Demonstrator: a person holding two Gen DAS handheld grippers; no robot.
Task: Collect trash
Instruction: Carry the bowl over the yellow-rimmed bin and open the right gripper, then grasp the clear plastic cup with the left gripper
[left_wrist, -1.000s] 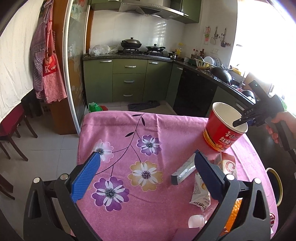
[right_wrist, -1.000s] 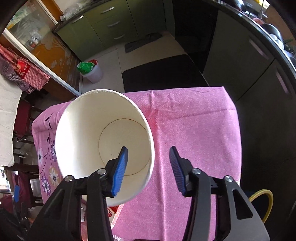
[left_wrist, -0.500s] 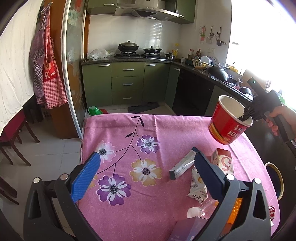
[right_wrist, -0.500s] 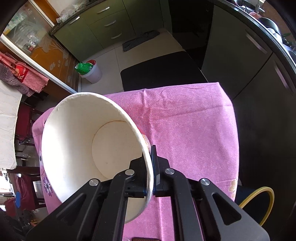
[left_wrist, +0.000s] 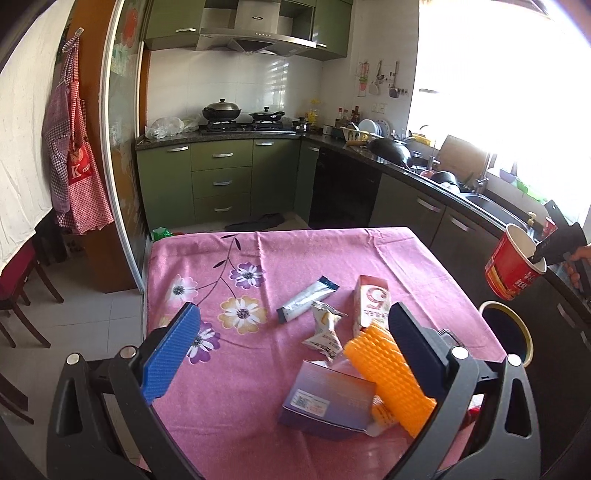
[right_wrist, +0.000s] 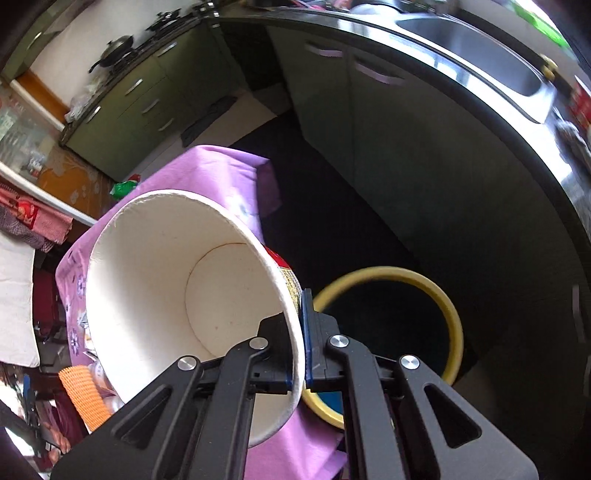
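Observation:
My right gripper (right_wrist: 300, 354) is shut on the rim of an empty red noodle cup (right_wrist: 177, 291), held tilted in the air off the table's right side, above a black bin with a yellow rim (right_wrist: 448, 314). The cup (left_wrist: 515, 267) and bin (left_wrist: 522, 332) also show in the left wrist view. My left gripper (left_wrist: 291, 343) is open and empty above the pink flowered table (left_wrist: 295, 254). On the table lie a silver sachet (left_wrist: 304, 297), a snack wrapper (left_wrist: 325, 332), a red-and-white carton (left_wrist: 371, 304), an orange ribbed piece (left_wrist: 388, 373) and a purple box (left_wrist: 328, 398).
Green kitchen cabinets (left_wrist: 221, 181) and a dark counter with a sink (left_wrist: 480, 203) run behind and to the right of the table. A red chair (left_wrist: 18, 277) stands at the left. A small white bin with green trash (right_wrist: 125, 186) sits on the floor beyond the table.
My right gripper shut on the cup's rim, lifted it off the table and carried it right, over the yellow-rimmed bin. My left gripper pulled back and up, still open.

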